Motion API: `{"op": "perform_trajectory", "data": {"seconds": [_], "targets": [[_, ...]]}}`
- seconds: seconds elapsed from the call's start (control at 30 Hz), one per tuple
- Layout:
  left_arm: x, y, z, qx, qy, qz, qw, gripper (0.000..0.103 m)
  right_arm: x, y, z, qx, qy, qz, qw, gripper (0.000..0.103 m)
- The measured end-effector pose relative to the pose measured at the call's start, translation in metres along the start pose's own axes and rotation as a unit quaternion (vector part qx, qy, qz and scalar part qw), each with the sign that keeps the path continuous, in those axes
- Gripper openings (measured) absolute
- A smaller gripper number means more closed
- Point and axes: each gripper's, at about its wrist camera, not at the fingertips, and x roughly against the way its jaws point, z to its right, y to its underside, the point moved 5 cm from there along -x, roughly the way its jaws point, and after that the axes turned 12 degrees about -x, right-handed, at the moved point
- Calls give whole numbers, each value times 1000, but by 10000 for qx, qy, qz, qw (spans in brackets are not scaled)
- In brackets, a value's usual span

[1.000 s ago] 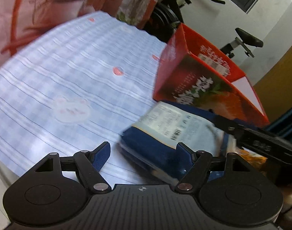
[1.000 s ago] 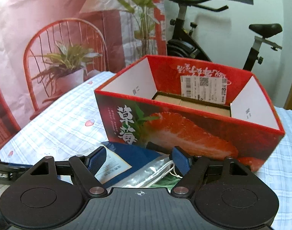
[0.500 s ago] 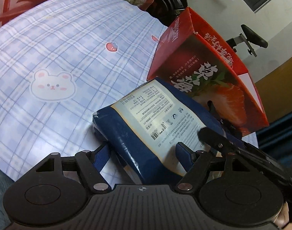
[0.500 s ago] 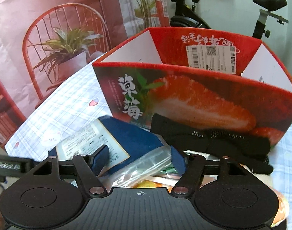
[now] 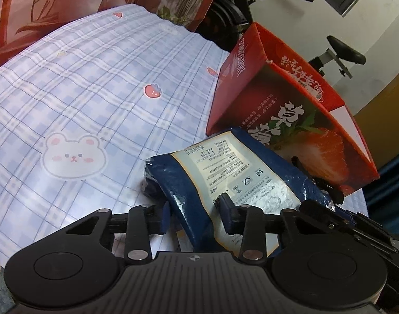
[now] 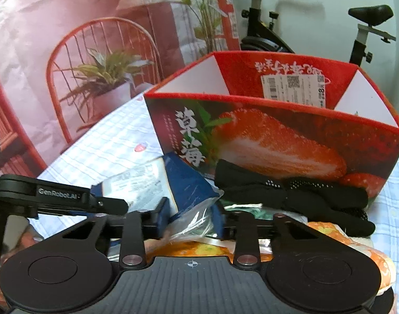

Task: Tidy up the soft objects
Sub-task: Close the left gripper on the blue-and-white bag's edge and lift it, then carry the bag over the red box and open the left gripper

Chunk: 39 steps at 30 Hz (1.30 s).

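Left gripper (image 5: 194,216): narrow, jaws clamped on near end of blue packet (image 5: 225,172), which lies on checked cloth (image 5: 95,83) w/ label up, just in front of red box (image 5: 291,110). Right gripper (image 6: 190,218): narrow, pinching packet's clear-plastic end. Black gloves (image 6: 291,193): near box front, right of packet. Orange cloth (image 6: 351,240): nearest, under gloves.

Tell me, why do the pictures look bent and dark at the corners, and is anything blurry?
Left wrist view: fisheye lens curves the checked tablecloth; corners black; glare on the blue packet. Right wrist view: red strawberry box bows; the packet's label is smeared; black gloves sharp.
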Motion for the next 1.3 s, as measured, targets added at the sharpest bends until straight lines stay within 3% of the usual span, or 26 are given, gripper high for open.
{"op": "perform_trajectory", "data": {"seconds": [0.17, 0.33, 0.57, 0.8, 1.07, 1.3], "targets": [[19, -5, 3, -36, -86, 256, 9996, 35, 9, -3, -7, 106, -123, 150, 9998, 12], [51, -20, 18, -509, -287, 710, 9958, 34, 25, -11, -17, 262, -280, 385, 9985, 11], [86, -49, 38, -855, -230, 1182, 9890, 32, 54, -35, -24, 267, -597, 859, 9942, 10], [91, -56, 58, -920, -31, 1215, 9883, 31, 82, -53, -21, 238, -730, 1235, 9894, 8], [104, -67, 77, -1202, 25, 1465, 9819, 31, 103, -63, -14, 159, -791, 1589, 9840, 7], [80, -105, 102, -1756, 63, 1479, 9733, 31, 107, -81, -5, 219, -668, 1767, 9818, 7]]}}
